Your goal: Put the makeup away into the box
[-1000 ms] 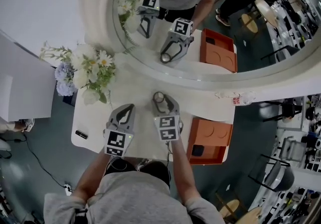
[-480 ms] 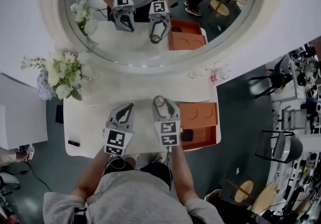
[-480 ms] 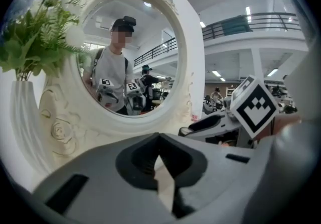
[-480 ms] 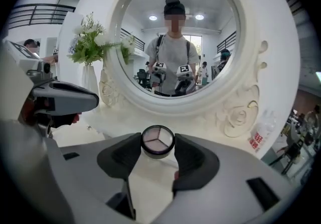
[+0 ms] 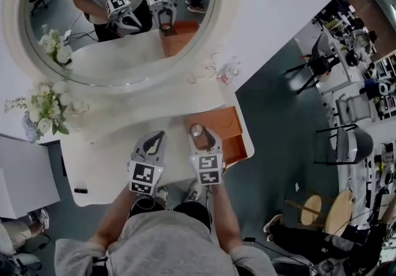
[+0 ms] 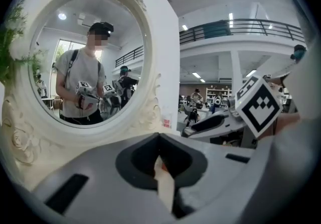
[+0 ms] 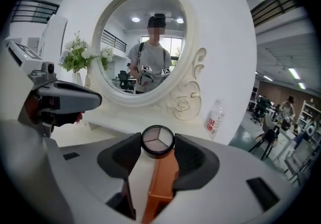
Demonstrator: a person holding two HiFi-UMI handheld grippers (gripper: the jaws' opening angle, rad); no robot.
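My right gripper point(image 5: 197, 133) is shut on a small round eyeshadow compact point(image 5: 197, 130) with a dark rim and three pale shades. In the head view it hangs over the left part of the open orange box point(image 5: 228, 125), which sits at the white table's right end. The right gripper view shows the compact point(image 7: 157, 140) pinched at the jaw tips of the right gripper point(image 7: 157, 143), with the orange box point(image 7: 163, 184) below. My left gripper point(image 5: 154, 140) hovers to its left over the table, shut and empty; the left gripper point(image 6: 159, 138) shows its tips touching.
A large oval mirror point(image 5: 117, 27) in a white carved frame stands along the table's point(image 5: 111, 157) back. A vase of flowers point(image 5: 42, 109) is at the far left, and a small clear bottle point(image 5: 228, 73) stands beside the frame. A small black object point(image 5: 80, 190) lies near the front left edge.
Both grippers have shifted right along the table. The right one, earlier left of the orange box, now holds the compact over it. The grip is unchanged.
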